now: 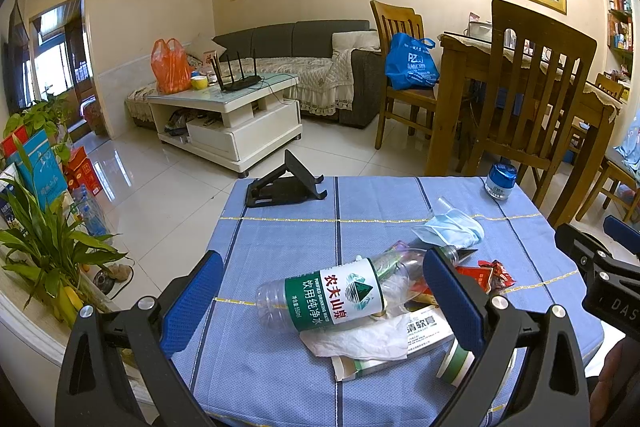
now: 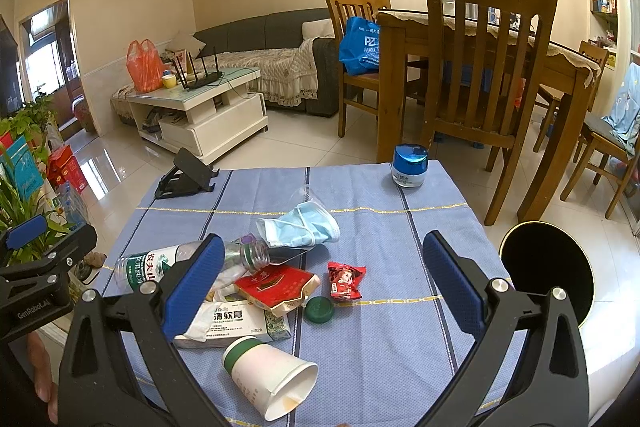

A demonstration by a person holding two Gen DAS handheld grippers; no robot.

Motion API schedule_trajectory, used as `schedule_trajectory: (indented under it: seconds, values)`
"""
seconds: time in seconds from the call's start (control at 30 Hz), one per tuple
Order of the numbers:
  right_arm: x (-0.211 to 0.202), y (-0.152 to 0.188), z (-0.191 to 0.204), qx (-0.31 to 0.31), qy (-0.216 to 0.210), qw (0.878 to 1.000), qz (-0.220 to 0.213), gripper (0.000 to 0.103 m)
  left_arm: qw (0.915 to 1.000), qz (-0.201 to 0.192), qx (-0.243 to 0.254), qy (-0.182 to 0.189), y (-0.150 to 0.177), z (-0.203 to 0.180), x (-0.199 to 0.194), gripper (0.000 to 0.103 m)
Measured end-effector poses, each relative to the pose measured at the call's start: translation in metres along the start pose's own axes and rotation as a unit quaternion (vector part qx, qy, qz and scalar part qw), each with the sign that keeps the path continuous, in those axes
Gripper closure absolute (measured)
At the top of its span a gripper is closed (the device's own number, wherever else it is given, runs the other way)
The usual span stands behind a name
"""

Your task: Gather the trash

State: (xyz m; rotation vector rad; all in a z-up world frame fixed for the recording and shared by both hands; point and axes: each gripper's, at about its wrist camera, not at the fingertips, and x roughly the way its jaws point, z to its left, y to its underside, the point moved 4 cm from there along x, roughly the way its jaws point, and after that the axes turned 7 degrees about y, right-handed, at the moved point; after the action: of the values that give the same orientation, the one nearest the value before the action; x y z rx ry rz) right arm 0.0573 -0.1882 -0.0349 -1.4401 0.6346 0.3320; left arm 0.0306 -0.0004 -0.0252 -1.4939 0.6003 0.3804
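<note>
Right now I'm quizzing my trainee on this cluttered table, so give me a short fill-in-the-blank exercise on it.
1. The plastic bottle lies on its ____.
2. The loose bottle cap is ____ in colour.
3. The paper cup lies tipped over, its open mouth facing the ____ claw.
4. The jar at the table's far edge has a ____ lid.

Missing words: side; green; right; blue

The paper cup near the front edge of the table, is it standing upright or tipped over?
Tipped over. The paper cup lies on its side on the blue tablecloth, its open mouth facing the right wrist camera.
</note>
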Motion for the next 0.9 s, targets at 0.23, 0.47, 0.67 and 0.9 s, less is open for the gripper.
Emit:
schedule_trajectory:
  seconds: [0.23, 0.47, 0.67, 0.9]
  values:
    - [-0.001, -0.002, 0.000, 0.000, 0.000, 1.000, 0.000, 0.005, 1.0000, 0.000, 0.000, 0.001, 0.000, 0.000, 0.000, 0.006]
    - [-0.002, 0.002, 0.002, -0.002, -0.001, 1.000, 0.000, 0.005, 1.0000, 0.000, 0.000, 0.000, 0.000, 0.000, 0.000, 0.006]
    - [-0.004, 0.001, 0.015, -0.010, -0.005, 1.000, 0.001, 0.005, 1.0000, 0.001, -0.002, 0.002, 0.000, 0.005, -0.004, 0.006]
    - [0.006, 0.021, 0.043, -0.103, -0.151, 0.979, 0.095, 0.005, 0.9993, 0.030, -0.018, -0.010, 0.016, 0.031, 0.013, 0.006]
